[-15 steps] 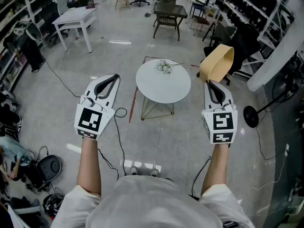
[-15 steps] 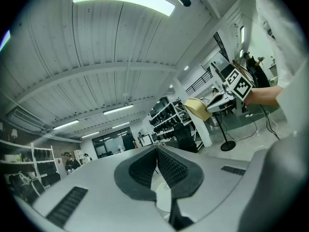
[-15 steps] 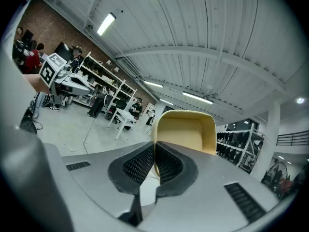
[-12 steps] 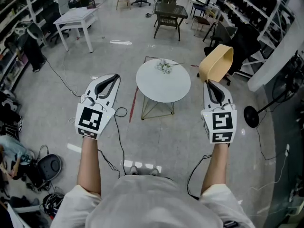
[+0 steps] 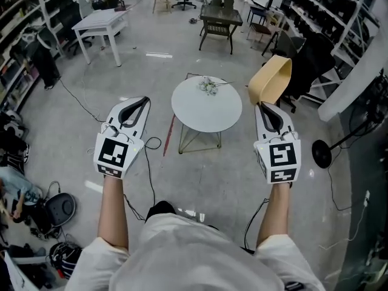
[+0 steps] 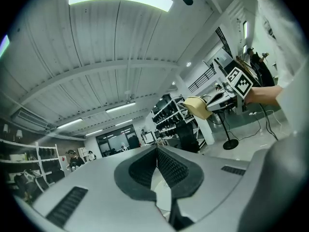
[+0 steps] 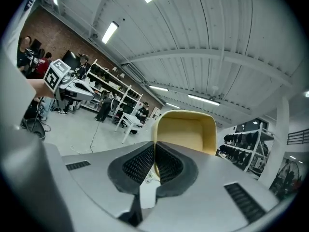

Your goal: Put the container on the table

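A tan, open-topped container (image 5: 271, 80) hangs in the air to the right of a round white table (image 5: 207, 105). My right gripper (image 5: 265, 106) is shut on its rim, and in the right gripper view the container (image 7: 187, 131) rises just past the closed jaws. My left gripper (image 5: 139, 102) is shut with nothing in it, held level left of the table. From the left gripper view the container (image 6: 197, 107) and the right gripper show far off to the right. A small bunch of flowers (image 5: 209, 85) lies on the table's far side.
A white desk (image 5: 100, 22) stands at the far left and a dark chair (image 5: 219, 19) beyond the table. Shelving (image 5: 315, 17) and a black stand base (image 5: 321, 153) are to the right. Cables (image 5: 148, 180) trail over the floor; a black bag (image 5: 59, 209) lies at the lower left.
Both grippers and the container have drifted slightly left and forward toward the table; the person has stepped ahead, so the view has shifted.
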